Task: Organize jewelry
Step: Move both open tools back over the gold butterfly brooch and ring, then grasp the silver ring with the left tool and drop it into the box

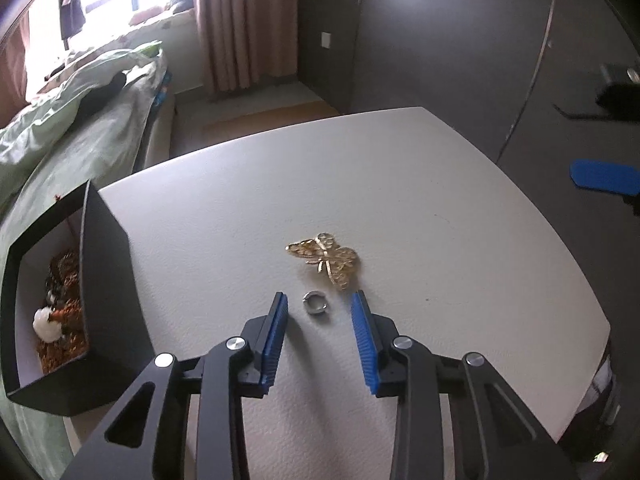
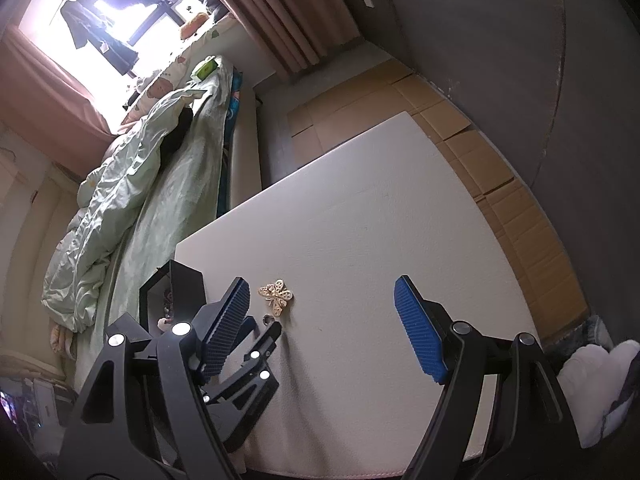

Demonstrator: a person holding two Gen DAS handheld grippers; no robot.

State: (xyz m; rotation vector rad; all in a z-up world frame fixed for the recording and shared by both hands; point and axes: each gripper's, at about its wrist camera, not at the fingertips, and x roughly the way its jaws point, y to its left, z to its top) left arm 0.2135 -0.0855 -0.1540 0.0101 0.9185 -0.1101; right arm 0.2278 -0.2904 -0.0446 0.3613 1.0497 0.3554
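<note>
White, matte table top (image 1: pixel 420 208) filling the middle of the left wrist view, faintly textured. Just above the centre of the lower half: left gripper (image 1: pixel 320 304), jaws spread apart, blue ribbed pads (image 1: pixel 276 340) angled outward, nothing between them in contact. In the gap near the fingertips, lying flat on the table: small silver ring (image 1: pixel 315 303), closer to the left pad's tip, touching neither pad. Just above and right of the ring, near but apart from it: gold butterfly brooch (image 1: pixel 326 258), filigree wings spread, flat on the surface, its lower wing tip close to the tip of the right pad. At the left edge of the frame: black box (image 1: pixel 104 264), open at the top, pale inside, holding a jumble of brownish-orange pieces and one white fluffy-looking item (image 1: pixel 48 322); exact contents too blurred to name. Box standing on the table's left edge, well apart from the ring. Beyond it, pale green bedding (image 1: pixel 72 128) at upper left.

In the right wrist view: right gripper (image 2: pixel 322 296), jaws wide apart, grasping nothing, hovering over bare table. Left gripper (image 2: pixel 260 330) visible at lower left behind the right gripper's left finger, with ring (image 2: pixel 268 320) at its tips, brooch (image 2: pixel 277 297) just above, box (image 2: pixel 188 284) further left. Cardboard sheets (image 2: pixel 500 184) on the floor at right.
</note>
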